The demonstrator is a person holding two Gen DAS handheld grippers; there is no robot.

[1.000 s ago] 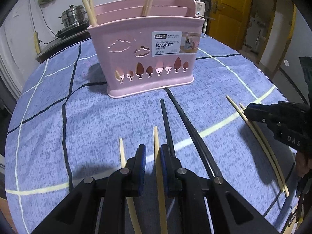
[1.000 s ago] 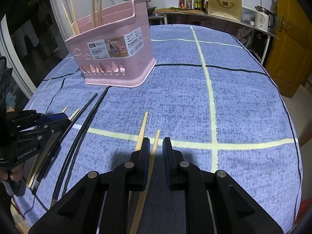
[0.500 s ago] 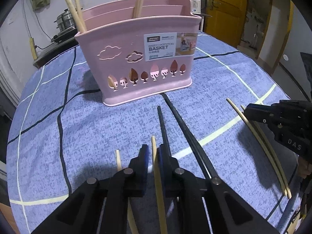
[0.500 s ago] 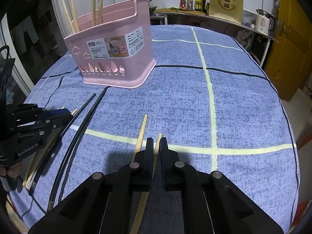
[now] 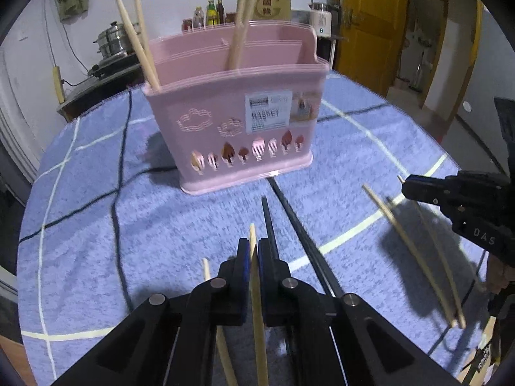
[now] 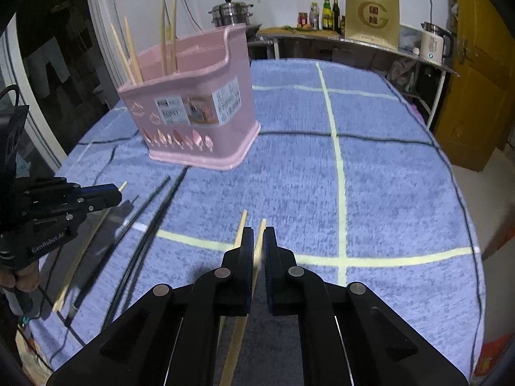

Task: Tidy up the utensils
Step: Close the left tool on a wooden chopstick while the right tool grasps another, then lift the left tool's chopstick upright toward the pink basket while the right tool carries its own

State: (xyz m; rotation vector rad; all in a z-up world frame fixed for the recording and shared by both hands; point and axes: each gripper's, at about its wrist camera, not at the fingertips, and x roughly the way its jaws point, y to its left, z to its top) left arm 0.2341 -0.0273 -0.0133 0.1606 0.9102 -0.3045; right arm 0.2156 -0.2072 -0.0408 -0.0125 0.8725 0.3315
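A pink plastic basket (image 5: 244, 122) with tree-shaped cut-outs stands upright toward the far side of the blue checked tablecloth (image 5: 96, 225). Four pale wooden chopsticks lean inside it, two (image 5: 138, 41) at its left end and two (image 5: 241, 32) further back. Two black chopsticks (image 5: 289, 218) lie side by side on the cloth just before the basket. One pale chopstick (image 5: 256, 289) sits lifted nearer the near edge, another (image 5: 209, 276) flat beside it. Two more pale chopsticks (image 6: 254, 257) lie toward the right.

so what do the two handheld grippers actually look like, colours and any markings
Both are matte black plastic with angular linkage arms, round silver pivot pins and dark blue finger pads. The left gripper carries white "GenRobot.AI" lettering on its side; the right gripper shows white letters "DAS". A bare hand grips the left one's handle; no sleeves are visible.
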